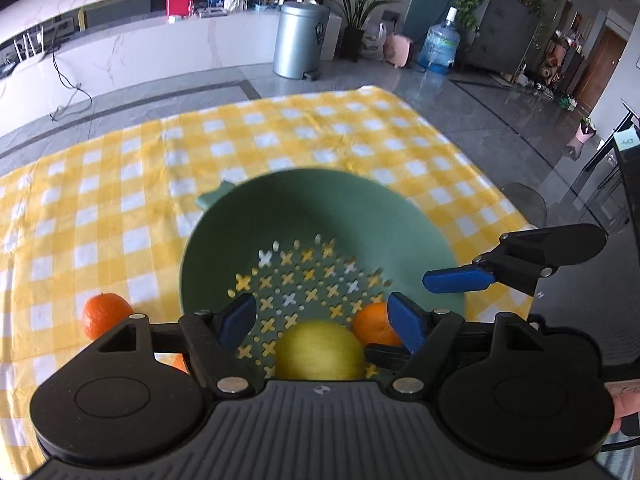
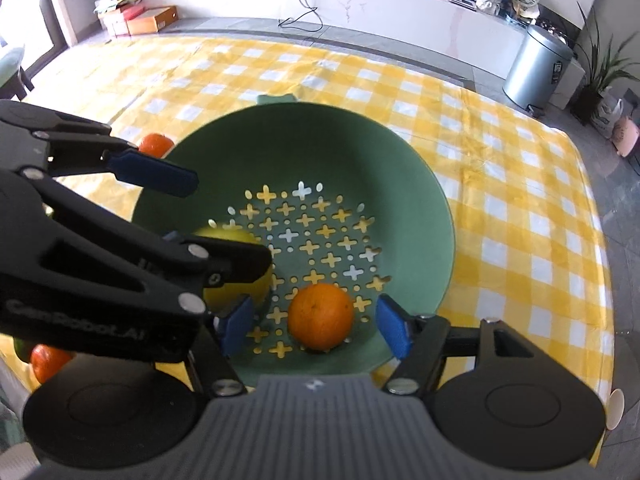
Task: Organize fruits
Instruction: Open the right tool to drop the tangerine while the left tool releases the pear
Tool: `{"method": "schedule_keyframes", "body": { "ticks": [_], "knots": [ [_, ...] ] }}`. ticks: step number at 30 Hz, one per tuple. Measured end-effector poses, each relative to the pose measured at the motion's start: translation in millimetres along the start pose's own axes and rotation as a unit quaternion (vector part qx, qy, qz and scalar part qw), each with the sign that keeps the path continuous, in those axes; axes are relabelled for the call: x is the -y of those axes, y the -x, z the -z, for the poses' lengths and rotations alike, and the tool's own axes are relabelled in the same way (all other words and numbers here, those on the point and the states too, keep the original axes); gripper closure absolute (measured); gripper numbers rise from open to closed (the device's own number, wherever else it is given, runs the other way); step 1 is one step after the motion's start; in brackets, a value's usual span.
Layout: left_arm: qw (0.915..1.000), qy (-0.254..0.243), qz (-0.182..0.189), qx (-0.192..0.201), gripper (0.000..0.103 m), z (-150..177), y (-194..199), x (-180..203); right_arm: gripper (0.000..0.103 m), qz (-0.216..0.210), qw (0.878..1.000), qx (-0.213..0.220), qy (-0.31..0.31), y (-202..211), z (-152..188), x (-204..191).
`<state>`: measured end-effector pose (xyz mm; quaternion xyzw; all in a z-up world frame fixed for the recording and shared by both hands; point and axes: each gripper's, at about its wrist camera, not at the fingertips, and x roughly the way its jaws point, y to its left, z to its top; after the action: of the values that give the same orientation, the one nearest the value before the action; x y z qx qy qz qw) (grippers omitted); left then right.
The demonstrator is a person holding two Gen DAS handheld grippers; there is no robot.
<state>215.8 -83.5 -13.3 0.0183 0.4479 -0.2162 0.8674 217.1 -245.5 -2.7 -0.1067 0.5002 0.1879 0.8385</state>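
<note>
Left wrist view. The left gripper [image 1: 322, 318] hangs over the near side of the green colander [image 1: 320, 200] with its jaws wide apart and nothing between the pads. Directly below it a yellow-green fruit [image 1: 320, 354] rests on the perforated floor of the colander, with an orange [image 1: 372, 324] touching it on the right. The right gripper [image 1: 460, 280] reaches in over the right rim. One mandarin [image 1: 105, 314] lies on the cloth [image 1: 120, 184] just outside the colander on the left, and a sliver of a further orange fruit shows behind the left finger. Judged from this, two fruits are placed and at least two remain to collect.

The cloth is yellow-and-white check. Beyond it lies grey tiled floor, a long white counter, a steel bin [image 1: 301, 40], a potted plant and a water bottle [image 1: 439, 46].

Right wrist view. The right gripper [image 2: 316, 326] stands with jaws apart around the orange [image 2: 321, 316]; the pads are clear of the fruit on both sides, so it appears released. The left gripper [image 2: 168, 178] crosses the picture and covers part of the yellow-green fruit [image 2: 240, 292]. Outside the colander [image 2: 400, 152], one mandarin [image 2: 156, 145] sits beyond the far left rim and a second mandarin [image 2: 50, 362] lies at the near left, with something green just beside it, too hidden to identify.

The bin [image 2: 536, 68] and counter recur at the rear, with cardboard boxes [image 2: 140, 20] stacked at the left.
</note>
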Motion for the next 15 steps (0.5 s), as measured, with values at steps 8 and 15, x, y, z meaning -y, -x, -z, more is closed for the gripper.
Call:
{"method": "schedule_keyframes", "body": {
  "ticks": [8,15],
  "knots": [
    [0.9992,-0.008,-0.019,0.035,0.015,11.5,40.3,9.1,0.031,0.01,0.999,0.044,-0.015,32.1,10.0,-8.5],
    [0.9972,-0.009,-0.042,0.061,0.015,30.6,87.1,8.6,0.026,0.01,0.993,0.097,-0.071,58.2,33.3,-21.9]
  ]
}}
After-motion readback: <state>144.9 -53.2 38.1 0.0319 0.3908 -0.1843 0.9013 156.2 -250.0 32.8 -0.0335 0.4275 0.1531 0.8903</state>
